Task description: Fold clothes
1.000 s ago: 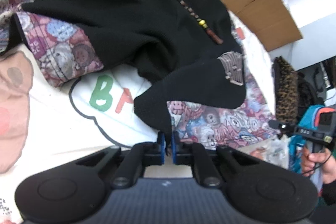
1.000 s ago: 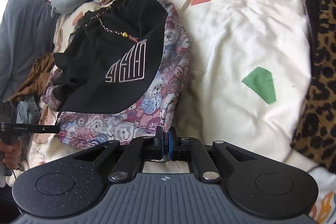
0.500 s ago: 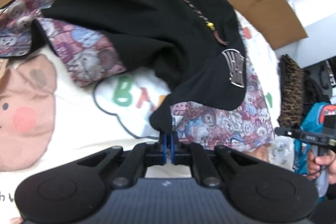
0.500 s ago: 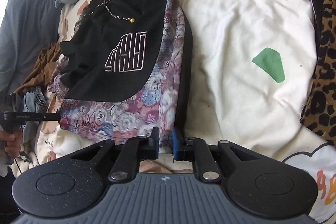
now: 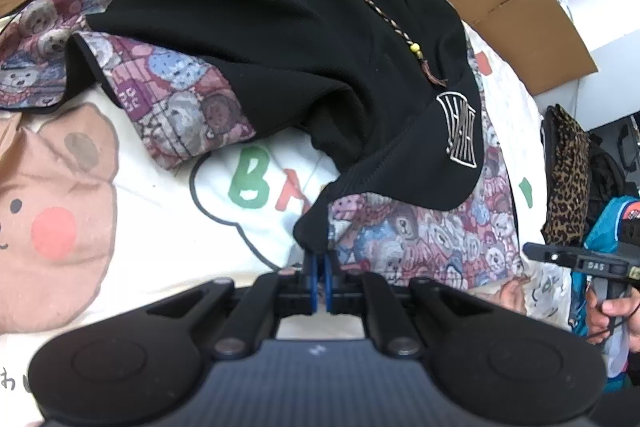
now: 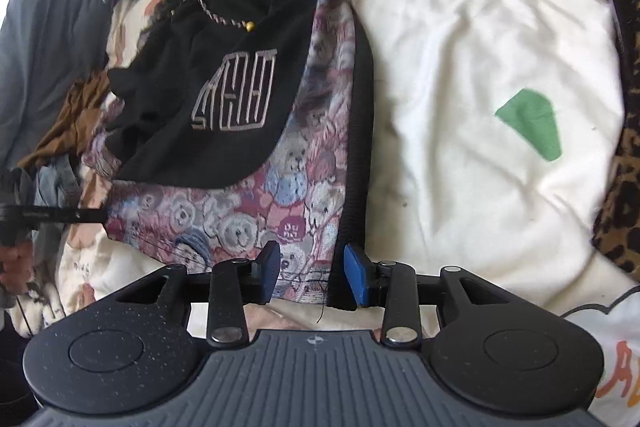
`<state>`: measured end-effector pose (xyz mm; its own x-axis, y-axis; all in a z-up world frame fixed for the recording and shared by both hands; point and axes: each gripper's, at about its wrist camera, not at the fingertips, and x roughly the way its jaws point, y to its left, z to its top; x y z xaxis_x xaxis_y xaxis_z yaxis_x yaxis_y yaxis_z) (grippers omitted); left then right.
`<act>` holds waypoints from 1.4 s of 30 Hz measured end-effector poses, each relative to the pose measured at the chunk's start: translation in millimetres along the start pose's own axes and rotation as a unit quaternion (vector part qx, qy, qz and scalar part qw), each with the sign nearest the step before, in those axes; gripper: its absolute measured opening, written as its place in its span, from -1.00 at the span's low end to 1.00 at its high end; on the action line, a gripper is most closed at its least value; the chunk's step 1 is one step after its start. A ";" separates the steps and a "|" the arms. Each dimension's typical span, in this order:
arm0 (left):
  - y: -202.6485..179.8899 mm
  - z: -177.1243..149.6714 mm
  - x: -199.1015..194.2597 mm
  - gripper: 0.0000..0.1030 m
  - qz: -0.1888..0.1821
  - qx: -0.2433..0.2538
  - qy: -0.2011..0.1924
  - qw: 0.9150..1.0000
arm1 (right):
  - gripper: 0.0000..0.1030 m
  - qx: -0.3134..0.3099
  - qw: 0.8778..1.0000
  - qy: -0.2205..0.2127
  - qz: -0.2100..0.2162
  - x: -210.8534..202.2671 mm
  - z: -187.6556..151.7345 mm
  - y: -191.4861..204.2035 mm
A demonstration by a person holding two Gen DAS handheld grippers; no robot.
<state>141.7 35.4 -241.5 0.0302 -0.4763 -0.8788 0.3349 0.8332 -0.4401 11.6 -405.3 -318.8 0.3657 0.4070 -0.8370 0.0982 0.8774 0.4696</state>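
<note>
Left claw: your left claw [image 5: 319,277] pinches a black corner of the shorts [image 5: 280,39], low in the middle of the frame, likely so you can pull it over.
Right claw: your right claw [image 6: 311,273] is spread wide at the hem.
Shorts: black with teddy-bear patches and a cord [image 5: 372,7], lying bunched on the bed cover [image 6: 480,47], left of middle.

Right gripper [image 6: 312,273] now off shorts [image 6: 256,203]
</note>
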 end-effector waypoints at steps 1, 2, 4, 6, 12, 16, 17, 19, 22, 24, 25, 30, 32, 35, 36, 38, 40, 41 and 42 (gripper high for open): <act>-0.4 0.0 0.2 -0.93 0.000 0.001 0.000 1.000 | -0.19 0.003 1.000 0.003 -0.003 2.9 0.0 -1.1; -0.8 0.0 0.3 -0.93 0.000 0.002 0.001 1.000 | -0.19 0.005 1.000 0.005 -0.006 5.9 0.0 -2.3; -1.5 -0.4 0.6 -0.93 0.000 0.003 0.002 1.000 | -0.20 0.010 1.000 0.011 -0.011 11.8 0.0 -4.6; -2.1 -0.9 1.0 -0.93 -0.001 0.002 0.003 1.000 | -0.22 0.016 1.000 0.016 -0.017 17.7 0.0 -6.9; -7.1 0.1 0.5 -0.93 -0.020 0.001 0.010 1.000 | -0.87 0.003 0.999 0.028 -0.020 18.6 1.7 -6.6; -16.7 1.1 1.4 -0.93 -0.052 0.008 0.021 0.998 | -0.93 -0.005 1.000 0.016 -0.024 -3.0 5.1 -7.1; -19.6 1.2 2.3 -0.93 -0.061 0.011 0.026 0.998 | -0.93 -0.008 1.000 0.012 -0.025 -10.5 6.0 -7.9; -25.2 1.4 4.4 -0.92 -0.080 0.016 0.034 0.996 | -0.93 -0.012 0.999 0.002 -0.031 -24.7 9.1 -10.6; -32.5 0.8 8.3 -0.86 -0.095 0.026 0.042 0.994 | -0.93 -0.010 0.999 -0.012 -0.048 -39.7 15.1 -19.8; -35.7 1.1 10.7 -0.77 -0.091 0.035 0.043 0.994 | -0.93 -0.008 0.998 -0.019 -0.059 -47.3 19.7 -27.0; -35.8 1.4 11.9 -0.72 -0.086 0.031 0.033 0.995 | -0.93 -0.007 0.998 -0.021 -0.066 -47.8 21.8 -30.2; -31.4 0.6 25.0 -0.07 -0.065 0.001 0.008 0.998 | -0.94 0.000 0.995 -0.035 -0.090 -50.8 28.3 -41.7; -32.3 -2.2 35.5 -0.02 -0.056 -0.001 0.013 0.998 | -0.94 0.000 0.994 -0.039 -0.100 -51.5 30.7 -44.5; -31.1 -7.5 51.3 -0.01 -0.062 -0.012 0.027 0.998 | -0.94 0.004 0.993 -0.045 -0.109 -53.5 31.9 -50.0; -32.6 -10.9 56.7 -0.01 -0.069 -0.017 0.031 0.997 | -0.94 0.005 0.993 -0.047 -0.111 -54.6 31.9 -51.8; -36.9 -18.5 64.3 -0.01 -0.093 -0.026 0.040 0.994 | -0.94 0.007 0.992 -0.050 -0.115 -57.0 31.8 -55.5; -43.4 -25.4 70.4 -0.01 -0.116 -0.030 0.045 0.992 | -0.94 0.009 0.992 -0.053 -0.117 -58.4 32.0 -57.7; -46.8 -28.7 73.8 0.02 -0.126 -0.031 0.048 0.990 | -0.94 0.010 0.992 -0.054 -0.118 -58.7 32.2 -58.0; -50.3 -32.3 77.2 0.02 -0.136 -0.030 0.050 0.989 | -0.94 0.010 0.991 -0.055 -0.118 -59.0 33.0 -57.7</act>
<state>96.8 -34.2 -293.1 -0.1465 -0.6571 -0.7394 0.2615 0.6952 -0.6696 14.9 -488.4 -287.2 0.4283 0.1599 -0.8894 0.2105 0.9395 0.2702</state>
